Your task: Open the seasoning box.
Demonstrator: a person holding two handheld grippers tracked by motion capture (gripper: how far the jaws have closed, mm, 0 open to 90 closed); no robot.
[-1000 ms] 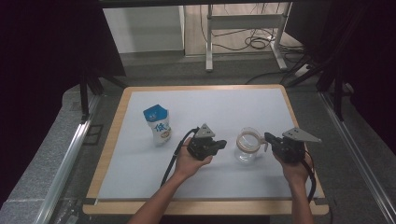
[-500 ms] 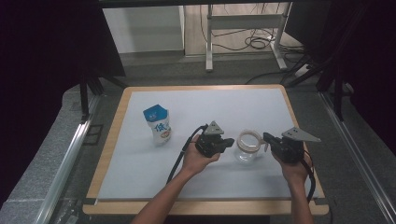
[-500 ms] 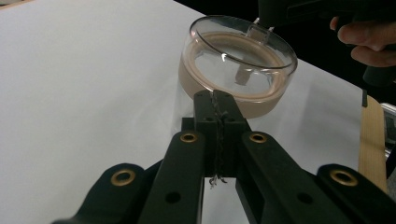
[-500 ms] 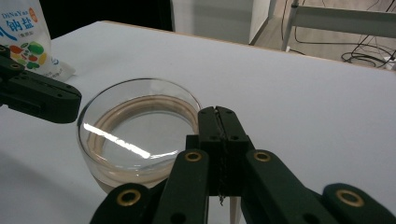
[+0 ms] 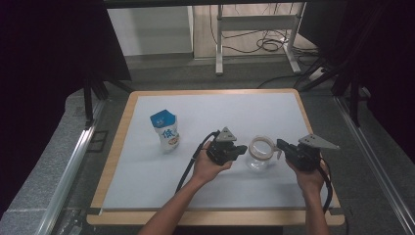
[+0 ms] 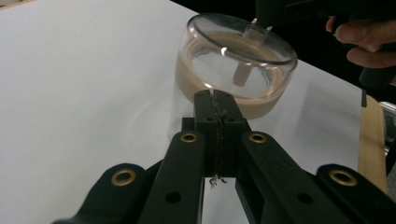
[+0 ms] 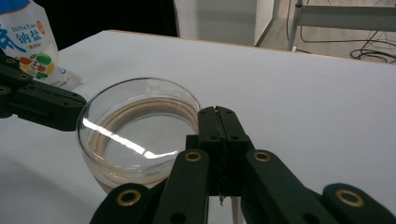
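High view: a clear glass jar (image 5: pixel 260 153) stands upright on the white desk (image 5: pixel 244 112), between the left hand-held gripper (image 5: pixel 241 149) and the right hand-held gripper (image 5: pixel 280 145), both close at its sides. A blue-and-white salt pouch (image 5: pixel 166 129) stands apart, farther left. The jar looks rigid, smooth and breakable, with a pale band around its neck.

Left gripper view: the left hand-held gripper (image 6: pixel 217 95) has its jaws pressed together with nothing between them, tips just at the jar (image 6: pixel 236 70) below the rim; whether they touch the glass cannot be told. The wall is slick and curved, so pads would likely slide on it; the banded neck or the rim seems the surer place to take hold.

Right gripper view: the right hand-held gripper (image 7: pixel 218 112) also stands fully closed and empty, its tips right beside the jar (image 7: pixel 137 133) at the open mouth. The jar appears empty, so probably light and easily tipped if nudged. The left hand-held gripper's jaws (image 7: pixel 42 105) reach in from the far side, by the pouch (image 7: pixel 30 44).
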